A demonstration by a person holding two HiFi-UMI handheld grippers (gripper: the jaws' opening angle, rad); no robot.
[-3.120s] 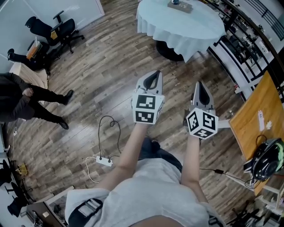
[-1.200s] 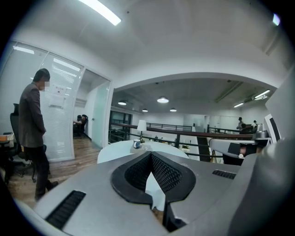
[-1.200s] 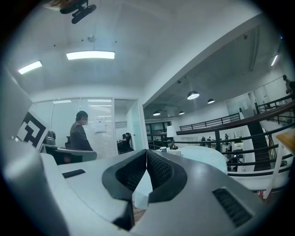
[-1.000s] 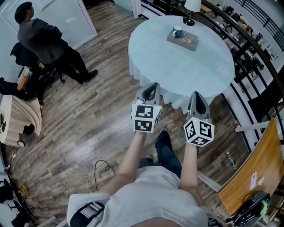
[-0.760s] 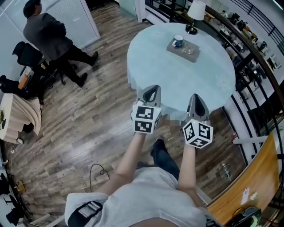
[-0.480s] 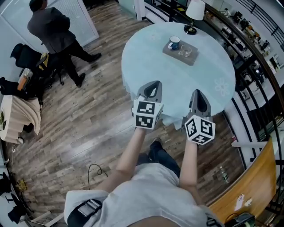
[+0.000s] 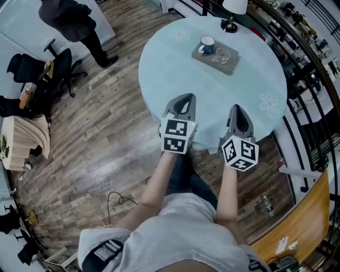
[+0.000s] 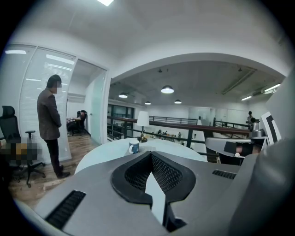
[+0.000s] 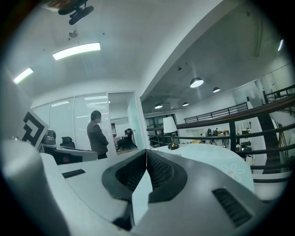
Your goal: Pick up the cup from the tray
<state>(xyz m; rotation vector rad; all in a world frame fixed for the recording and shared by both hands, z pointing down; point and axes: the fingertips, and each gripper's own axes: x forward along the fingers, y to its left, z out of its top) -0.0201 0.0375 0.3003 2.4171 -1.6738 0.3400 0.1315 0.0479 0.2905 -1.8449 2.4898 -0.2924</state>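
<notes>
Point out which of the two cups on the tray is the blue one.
The blue cup stands at the left end of the tray in the head view and is white inside. The other, just to its right, is a clear glass.

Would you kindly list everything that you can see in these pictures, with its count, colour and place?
table: one, round, pale blue cloth, ahead of the grippers
tray: one, grey-brown, far side of the table
cup: one, blue and white, left end of the tray
glass: one, clear, on the tray beside the cup
lamp: one, white shade, far edge of the table
person: one, dark clothes, standing at upper left
office chair: one, black, left of the table
bottle: one, clear, on the floor at lower right
cable: one, dark, on the floor at lower left
left gripper: grey, jaws shut, empty
right gripper: grey, jaws shut, empty
</notes>
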